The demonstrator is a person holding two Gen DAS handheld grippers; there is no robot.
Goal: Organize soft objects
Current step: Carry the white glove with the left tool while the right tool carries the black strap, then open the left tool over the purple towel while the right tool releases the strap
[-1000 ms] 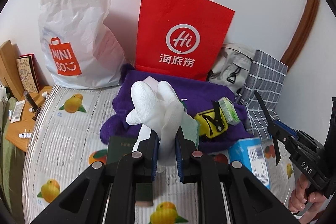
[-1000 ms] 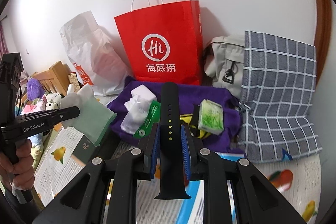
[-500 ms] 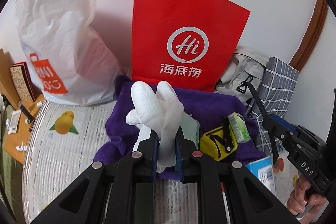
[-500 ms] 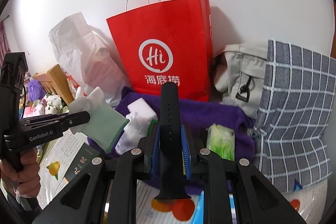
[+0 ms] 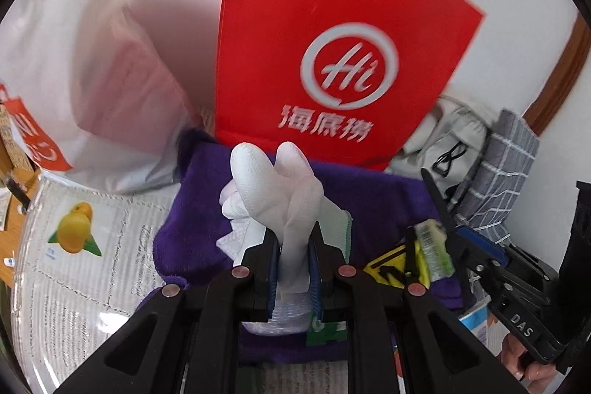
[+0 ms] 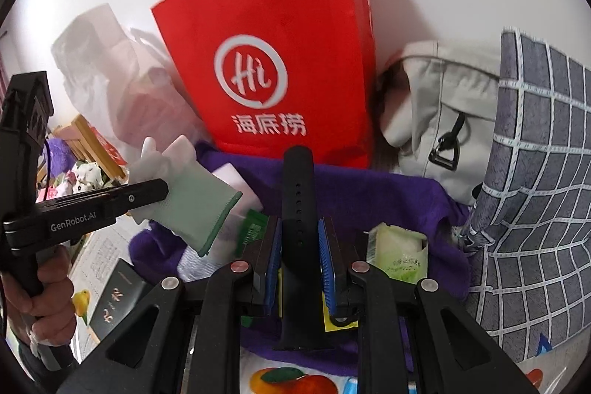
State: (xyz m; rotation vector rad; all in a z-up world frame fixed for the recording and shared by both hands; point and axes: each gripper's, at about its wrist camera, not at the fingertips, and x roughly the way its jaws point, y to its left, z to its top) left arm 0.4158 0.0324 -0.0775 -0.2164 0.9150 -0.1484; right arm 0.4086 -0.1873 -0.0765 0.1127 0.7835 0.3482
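The white glove (image 5: pixel 275 194) stands upright between the fingers of the left gripper (image 5: pixel 293 263), clamped at its lower part, with its fingertips pointing up toward the red paper bag (image 5: pixel 332 43). The pale green cuff (image 6: pixel 201 213) of the glove hangs down and to the right in the right wrist view, clear of the surface. The left gripper is held level and aimed forward over the purple towel (image 5: pixel 369 194); a bare hand (image 6: pixel 44 298) grips its handle at the lower left of the right wrist view. Its jaws are closed against the glove fabric on both sides.

The black strap (image 6: pixel 297 209) is held upright in the right gripper (image 6: pixel 299 261), with the blue pads (image 6: pixel 325 264) pressed on both of its edges. The strap extends above and below the jaws; a row of holes runs along its face. The right gripper points toward the red paper bag from a position to the right of the left gripper.

On the purple towel lie a green-and-white tissue pack (image 6: pixel 400 255), a yellow pouch (image 5: pixel 391 264) and a white packet (image 6: pixel 236 183). The red paper bag stands against the wall behind the towel. A white plastic bag (image 5: pixel 74 61) stands to its left. A beige backpack (image 6: pixel 439 120) and a grey checked bag (image 6: pixel 535 180) are to its right. The fruit-printed sheet (image 5: pixel 85 246) covers the surface beneath.
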